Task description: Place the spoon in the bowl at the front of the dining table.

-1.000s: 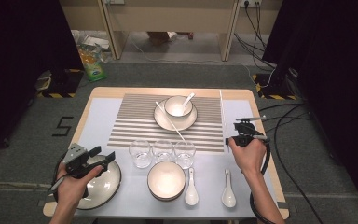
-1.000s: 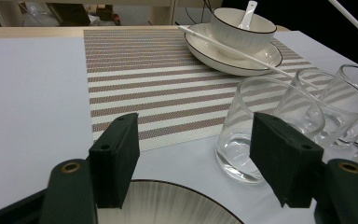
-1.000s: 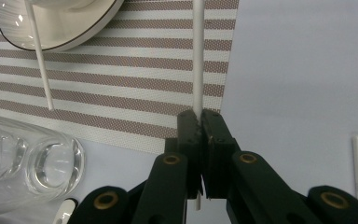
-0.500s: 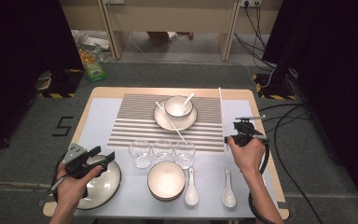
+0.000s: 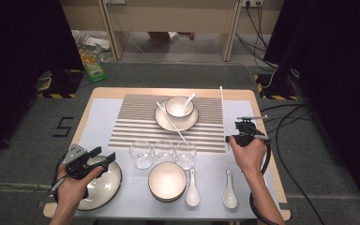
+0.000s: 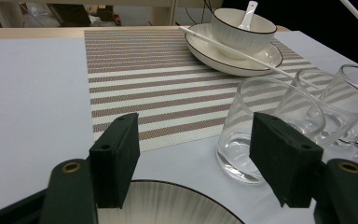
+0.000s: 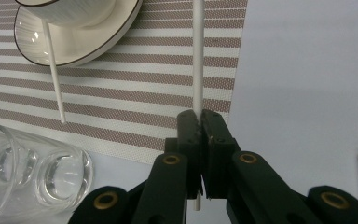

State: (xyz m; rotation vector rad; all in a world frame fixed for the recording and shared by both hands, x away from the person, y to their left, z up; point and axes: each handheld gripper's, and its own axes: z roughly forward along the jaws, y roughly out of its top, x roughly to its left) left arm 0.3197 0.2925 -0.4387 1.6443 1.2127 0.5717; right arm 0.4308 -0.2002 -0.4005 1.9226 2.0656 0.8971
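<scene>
Got my right hand-held gripper [image 7: 199,122] clamped on a chopstick [image 7: 197,51] at the mat's [image 5: 136,123] right edge to match its twin [image 5: 172,123], left hand-held gripper [image 6: 193,154] hovering open, lower left.

A thin white plastic chopstick [image 7: 197,56] sits between black jaws. The far woven placemat [image 5: 136,124] is brown-and-cream striped. White ceramic bowls carry dark rims.
</scene>
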